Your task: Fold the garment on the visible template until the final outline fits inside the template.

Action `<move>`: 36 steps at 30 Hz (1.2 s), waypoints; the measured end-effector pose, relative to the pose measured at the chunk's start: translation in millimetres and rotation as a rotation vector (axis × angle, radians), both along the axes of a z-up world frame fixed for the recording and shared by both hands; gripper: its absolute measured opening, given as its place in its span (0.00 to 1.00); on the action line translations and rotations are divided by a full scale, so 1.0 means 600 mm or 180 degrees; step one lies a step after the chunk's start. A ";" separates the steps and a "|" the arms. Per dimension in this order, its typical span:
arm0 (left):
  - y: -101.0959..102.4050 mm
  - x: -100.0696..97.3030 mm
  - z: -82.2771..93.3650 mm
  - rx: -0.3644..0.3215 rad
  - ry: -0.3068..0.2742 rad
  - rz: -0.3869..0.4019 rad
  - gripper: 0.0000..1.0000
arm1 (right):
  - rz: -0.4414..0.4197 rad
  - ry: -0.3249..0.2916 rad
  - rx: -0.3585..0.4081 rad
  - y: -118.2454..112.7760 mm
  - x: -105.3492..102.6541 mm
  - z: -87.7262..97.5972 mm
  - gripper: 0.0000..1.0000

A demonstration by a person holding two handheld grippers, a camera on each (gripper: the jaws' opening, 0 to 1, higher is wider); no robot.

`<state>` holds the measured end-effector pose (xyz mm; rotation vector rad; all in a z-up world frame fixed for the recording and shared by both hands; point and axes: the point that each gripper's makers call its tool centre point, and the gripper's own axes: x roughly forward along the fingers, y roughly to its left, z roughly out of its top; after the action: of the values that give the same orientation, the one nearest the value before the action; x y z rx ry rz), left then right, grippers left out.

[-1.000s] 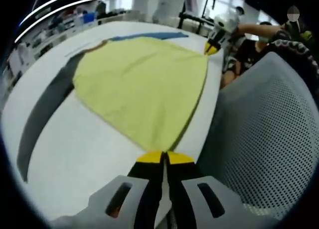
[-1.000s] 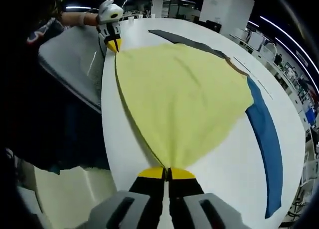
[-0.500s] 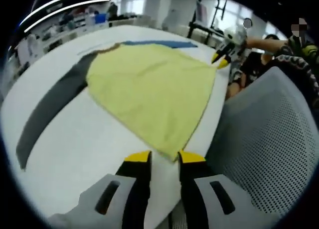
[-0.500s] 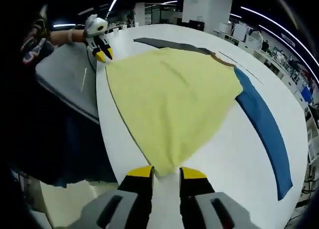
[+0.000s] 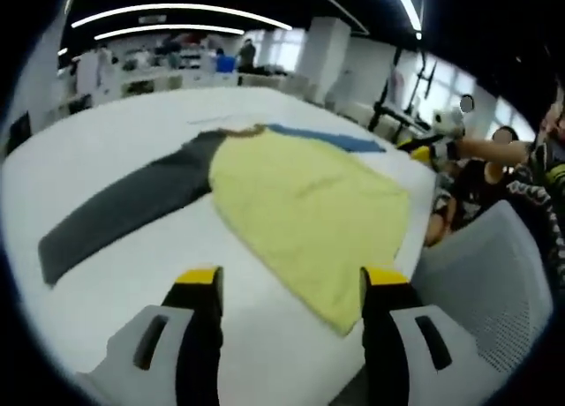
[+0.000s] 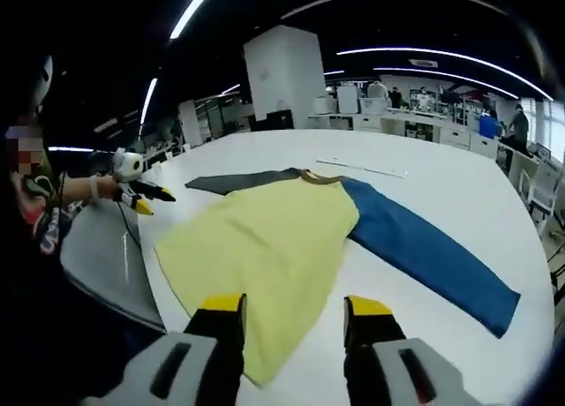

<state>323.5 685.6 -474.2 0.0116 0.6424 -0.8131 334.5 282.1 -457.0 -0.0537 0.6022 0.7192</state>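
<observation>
Currently: yellow long-sleeved shirt with one grey and one blue sleeve, flat on white table. Left gripper, right gripper: jaws apart, empty. Template seemingly hidden. Risk: hem, near table edge, sliding off during regrasp.

Left tongs: grey slotted bodies, black jaws, yellow tips, lower frame. Right tongs: same build. Sleeve, left edge: dark, patterned.

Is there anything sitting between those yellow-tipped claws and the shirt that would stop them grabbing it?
Nothing visible does. The left gripper and right gripper hang open just above the shirt's near hem, over bare white table.
</observation>
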 end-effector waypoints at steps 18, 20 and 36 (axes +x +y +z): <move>0.027 0.040 0.022 -0.0125 -0.0003 0.0452 0.59 | -0.0813 -0.0283 -0.0078 -0.081 0.079 0.031 0.54; 0.031 0.046 0.025 -0.0173 -0.0016 0.0487 0.59 | -0.0883 -0.0319 -0.0069 -0.091 0.086 0.037 0.56; 0.056 0.088 0.051 -0.0133 -0.0108 0.0618 0.75 | -0.1492 -0.0275 -0.0179 -0.143 0.079 0.046 0.99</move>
<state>376.4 719.1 -443.7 -0.0739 0.5847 -0.6373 381.7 196.3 -429.4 0.0052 0.5260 0.2443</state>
